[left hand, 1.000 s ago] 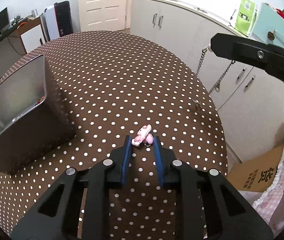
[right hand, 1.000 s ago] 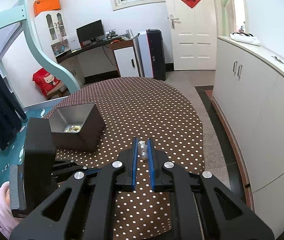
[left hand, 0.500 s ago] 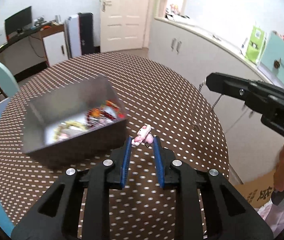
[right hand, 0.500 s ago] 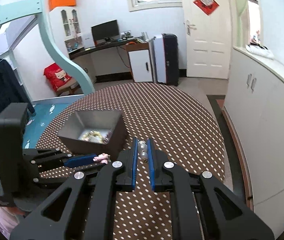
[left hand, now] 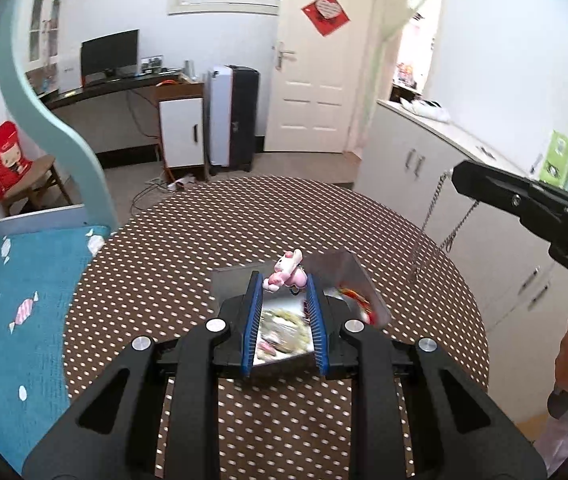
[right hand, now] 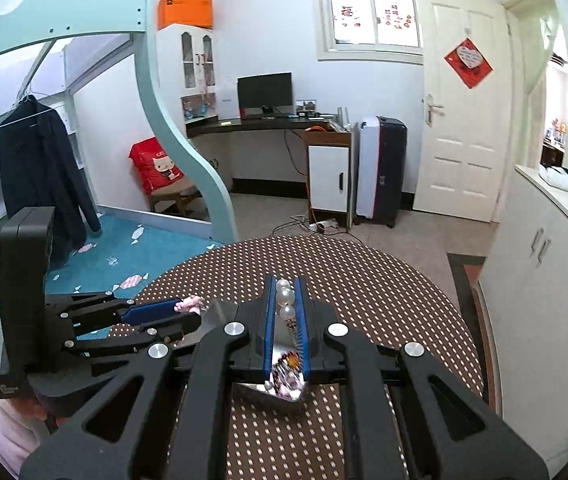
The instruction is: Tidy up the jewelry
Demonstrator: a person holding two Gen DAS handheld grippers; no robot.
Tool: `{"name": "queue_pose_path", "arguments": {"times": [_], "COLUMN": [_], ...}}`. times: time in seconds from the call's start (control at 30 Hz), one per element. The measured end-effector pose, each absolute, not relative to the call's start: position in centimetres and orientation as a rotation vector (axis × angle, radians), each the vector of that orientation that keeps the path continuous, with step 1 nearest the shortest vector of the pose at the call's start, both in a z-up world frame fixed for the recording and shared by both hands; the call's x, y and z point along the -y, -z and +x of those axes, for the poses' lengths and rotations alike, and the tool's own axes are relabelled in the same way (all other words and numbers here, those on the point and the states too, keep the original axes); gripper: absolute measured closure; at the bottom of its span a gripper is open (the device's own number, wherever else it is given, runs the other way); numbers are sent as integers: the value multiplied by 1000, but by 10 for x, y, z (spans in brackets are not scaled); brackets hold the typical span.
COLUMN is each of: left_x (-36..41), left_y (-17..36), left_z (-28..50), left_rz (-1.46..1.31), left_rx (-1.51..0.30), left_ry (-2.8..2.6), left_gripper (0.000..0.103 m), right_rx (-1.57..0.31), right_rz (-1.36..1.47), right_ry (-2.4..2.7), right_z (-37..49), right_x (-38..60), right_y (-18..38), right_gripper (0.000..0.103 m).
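Note:
My left gripper point(left hand: 283, 280) is shut on a pink charm point(left hand: 287, 272) and holds it above the open metal box point(left hand: 348, 276), which has jewelry inside. My right gripper point(right hand: 285, 294) is shut on a white pearl piece point(right hand: 285, 298); a silver chain point(left hand: 430, 216) hangs from it in the left wrist view. It is also over the box point(right hand: 212, 316). The left gripper point(right hand: 182, 308) with the charm point(right hand: 189, 303) shows at the left of the right wrist view. The right gripper shows in the left wrist view point(left hand: 460, 178).
The box stands on a round table point(left hand: 156, 256) with a brown white-dotted cloth. White cabinets point(left hand: 412, 160) run along the right. A teal rug point(left hand: 12, 280) and bed frame point(left hand: 52, 120) are to the left.
Both grippers have swung over the metal box with their loads; the box now lies directly below the fingers. The grips have not changed.

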State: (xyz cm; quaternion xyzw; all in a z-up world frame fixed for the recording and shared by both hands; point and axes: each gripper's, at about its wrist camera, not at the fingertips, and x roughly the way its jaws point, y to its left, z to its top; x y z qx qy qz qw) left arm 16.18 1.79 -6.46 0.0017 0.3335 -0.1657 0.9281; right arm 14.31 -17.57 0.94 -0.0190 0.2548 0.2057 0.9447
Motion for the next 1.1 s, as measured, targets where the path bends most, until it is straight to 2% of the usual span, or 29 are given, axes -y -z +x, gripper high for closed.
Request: {"name": "queue_pose_path", "arguments": {"times": [0.27,0.33,0.4,0.43,0.63,0.8,0.87,1.0,1.1], "left_x": [-30,-25,-20,-19,-20,-20,-19,-22,-19], "left_y": [79,86,91,92,90,77,70,55,42], "left_z": [184,190,194,196,193,179,169,153,138], "left_rz": [-45,-43,-39,-42,-26,-11,4,8,22], "left_rx": [-758,-781,-809,-813,-797,-763,-736,-694,-657], "left_ry": [347,350,338,330,301,276,249,227,213], "left_gripper": [80,80,54,38,38,35,27,27,22], "right_rx": [-606,-629,-636,-633,-647,-631,-618,-578,-542], "right_rz": [-31,-33,-27,-28,-8,9,9,7,6], "right_ry": [-485,-491,-476,-466,-436,-414,-400,-367,-347], "right_z": [172,177,177,177,173,162,155,136,121], "right_x": [155,152,152,152,161,168,170,174,179], "right_y": [16,24,26,26,26,19,16,7,1], "right_gripper": [93,89,57,53,50,39,33,23,18]}}
